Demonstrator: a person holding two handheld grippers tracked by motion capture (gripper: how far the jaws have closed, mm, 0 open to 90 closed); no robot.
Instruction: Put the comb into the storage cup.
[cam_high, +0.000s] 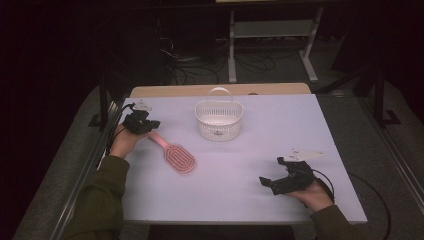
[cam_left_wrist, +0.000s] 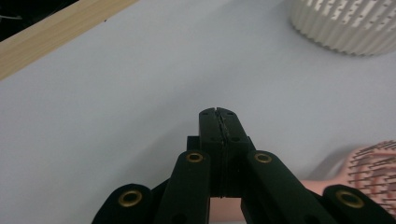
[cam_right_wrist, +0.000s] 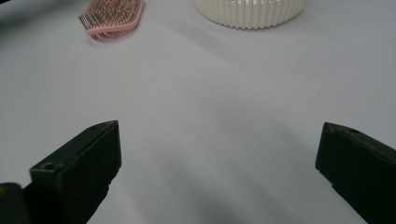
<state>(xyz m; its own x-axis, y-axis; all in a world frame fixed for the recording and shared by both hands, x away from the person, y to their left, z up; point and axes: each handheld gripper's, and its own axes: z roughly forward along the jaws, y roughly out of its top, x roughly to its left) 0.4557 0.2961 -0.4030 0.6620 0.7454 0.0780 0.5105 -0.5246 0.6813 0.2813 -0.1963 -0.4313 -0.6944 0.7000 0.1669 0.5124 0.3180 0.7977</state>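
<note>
While our left tool (cam_high: 150, 125) has its jaws pressed together right over the pink hairbrush (cam_high: 175, 155) handle near the desk's (cam_high: 280, 120) left edge, pinching nothing we can see, our right tool (cam_high: 267, 182) rests near the front right corner, jaws wide apart.

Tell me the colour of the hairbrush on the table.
Pink. The hairbrush shows best in the high view, lying left of the white basket.

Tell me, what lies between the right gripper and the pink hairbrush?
Nothing: bare white table separates the right gripper from the pink hairbrush, as the right gripper view shows.
</note>
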